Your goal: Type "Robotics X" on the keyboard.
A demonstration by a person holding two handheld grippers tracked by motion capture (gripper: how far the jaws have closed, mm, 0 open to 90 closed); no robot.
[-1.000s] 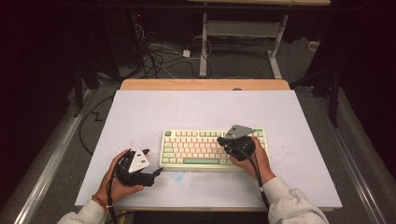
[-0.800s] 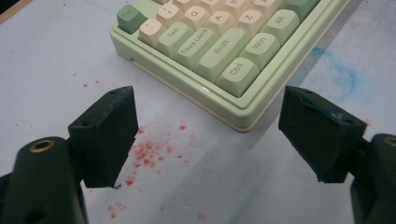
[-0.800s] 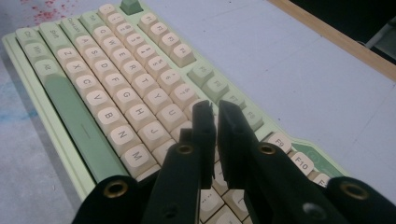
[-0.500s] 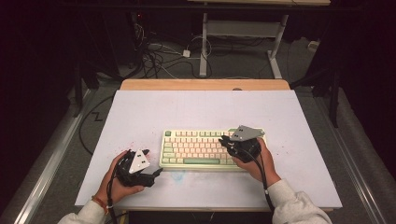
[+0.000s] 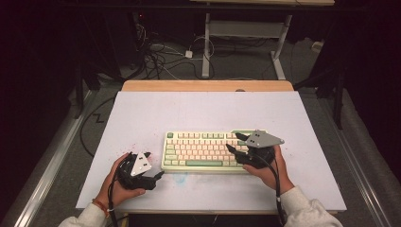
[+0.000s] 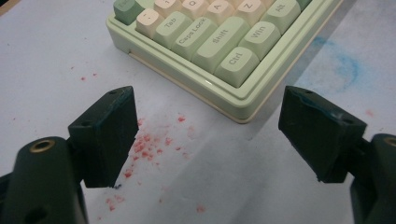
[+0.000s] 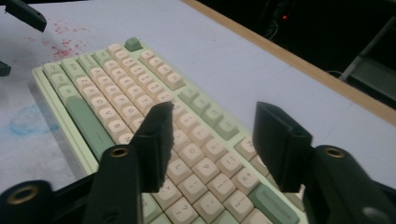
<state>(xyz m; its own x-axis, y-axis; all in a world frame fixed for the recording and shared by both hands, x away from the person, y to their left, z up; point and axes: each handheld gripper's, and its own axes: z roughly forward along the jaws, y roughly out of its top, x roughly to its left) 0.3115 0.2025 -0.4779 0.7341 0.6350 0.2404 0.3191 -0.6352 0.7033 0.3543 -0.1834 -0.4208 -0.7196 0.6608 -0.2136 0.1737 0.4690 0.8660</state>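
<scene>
White table (image 5: pixel 142 113) bore the keyboard (image 5: pixel 208 150) with the right gripper (image 5: pixel 235 143) over its right end, jaws just opened and empty; beside its left corner, the left gripper (image 6: pixel 205 135) gaped empty, so any pressing seemed unfinished.

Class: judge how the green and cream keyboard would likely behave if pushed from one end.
The keyboard looks rigid and lies flat on the white table cover, so it would probably slide or pivot, not bend, roll or tip. Its thick case suggests some weight.
</scene>
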